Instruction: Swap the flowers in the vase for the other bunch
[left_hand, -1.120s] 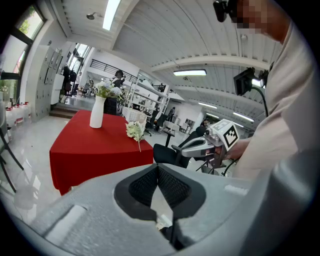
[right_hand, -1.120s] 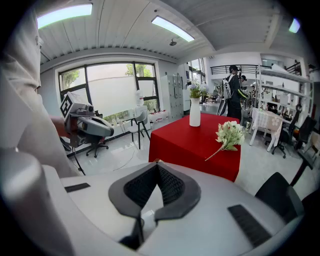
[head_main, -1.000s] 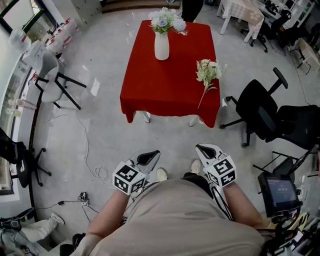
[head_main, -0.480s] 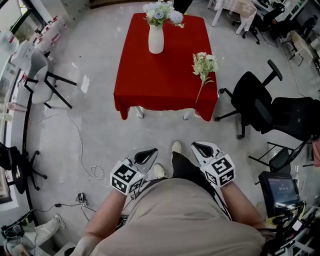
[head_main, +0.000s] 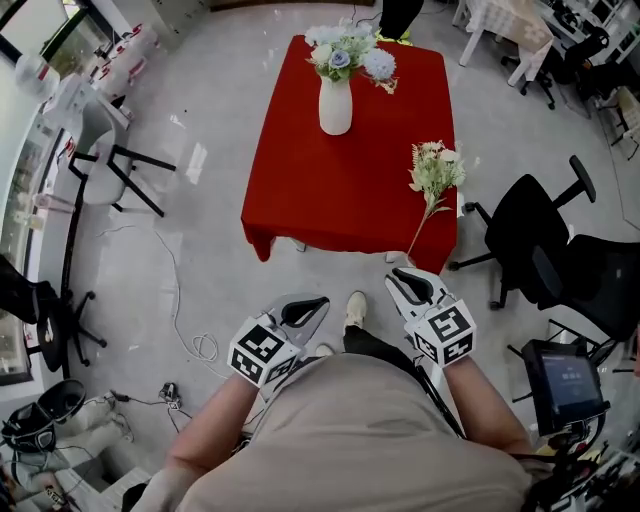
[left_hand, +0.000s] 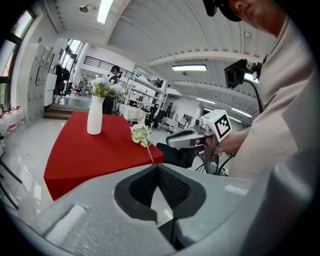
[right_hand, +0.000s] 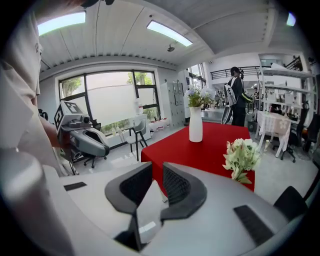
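- A rectangular table under a smooth red cloth (head_main: 340, 190) carries a tall white glazed vase (head_main: 335, 105), narrow at the neck, standing upright near the far end with a bunch of blue and white blooms (head_main: 350, 55) in it.
- A loose bunch of cream flowers with green leaves (head_main: 435, 172) lies flat by the table's near right corner. Its long axis runs roughly far to near, heads away from the person and the thin stem towards the near edge.
- The grey right gripper (head_main: 410, 285) hangs off the table, just short of that stem end. Its ribbed black pads have just been opening to a narrow slit with nothing between them.
- The grey left gripper (head_main: 305, 310) is lower left, its jaws closed tip to tip and empty, well apart from both bunches.
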